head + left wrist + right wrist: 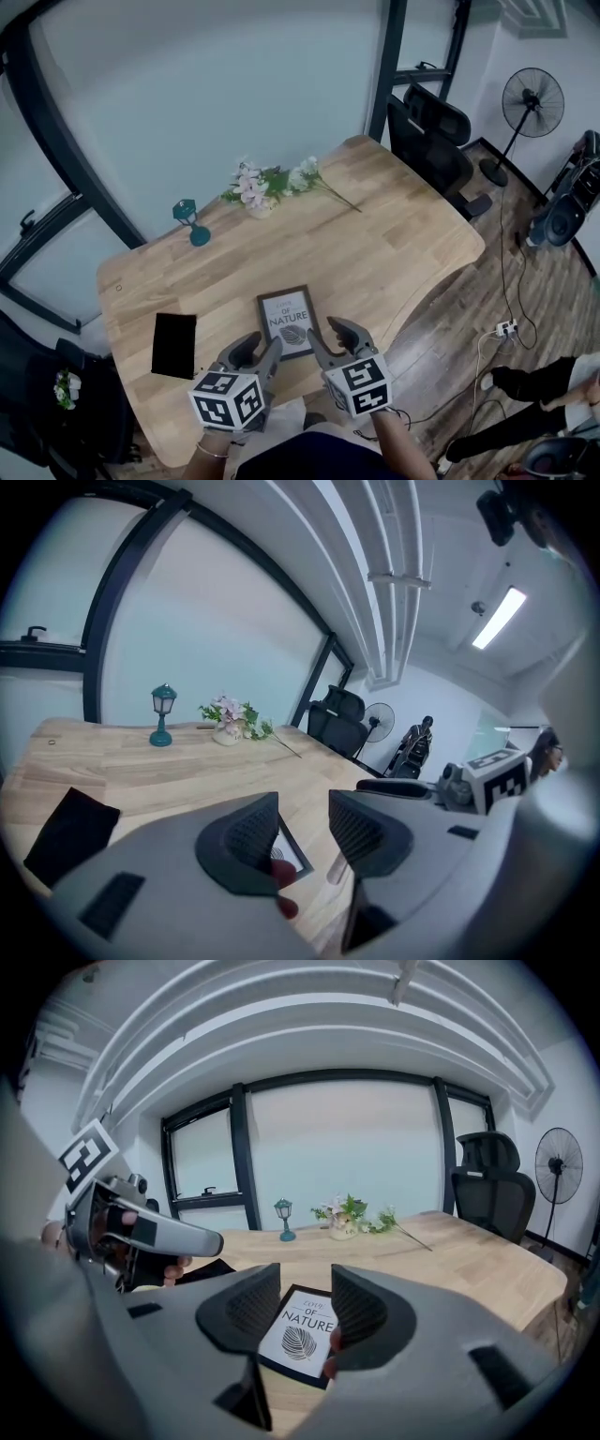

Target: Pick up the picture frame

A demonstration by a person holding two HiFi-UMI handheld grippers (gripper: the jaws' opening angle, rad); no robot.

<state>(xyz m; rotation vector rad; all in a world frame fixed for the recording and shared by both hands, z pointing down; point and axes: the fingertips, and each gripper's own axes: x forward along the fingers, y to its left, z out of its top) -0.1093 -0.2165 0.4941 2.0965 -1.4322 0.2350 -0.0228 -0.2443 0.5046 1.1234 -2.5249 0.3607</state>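
The picture frame (pixel 288 322), black-rimmed with a white "nature" leaf print, lies flat on the wooden table (pixel 394 244) near its front edge. My left gripper (pixel 258 345) hovers at the frame's near left corner, open and empty. My right gripper (pixel 330 333) hovers at the frame's near right side, also open and empty. In the right gripper view the frame (pixel 298 1333) shows through the gap of the right gripper (pixel 306 1305). In the left gripper view only a corner of the frame (pixel 292 851) shows below the left gripper (pixel 302 829).
A flat black slab (pixel 174 344) lies left of the frame. A teal lantern (pixel 191 223) and a vase of flowers (pixel 258 192) stand at the table's far side. A black office chair (pixel 436 141) and a fan (pixel 532 98) stand beyond the right end.
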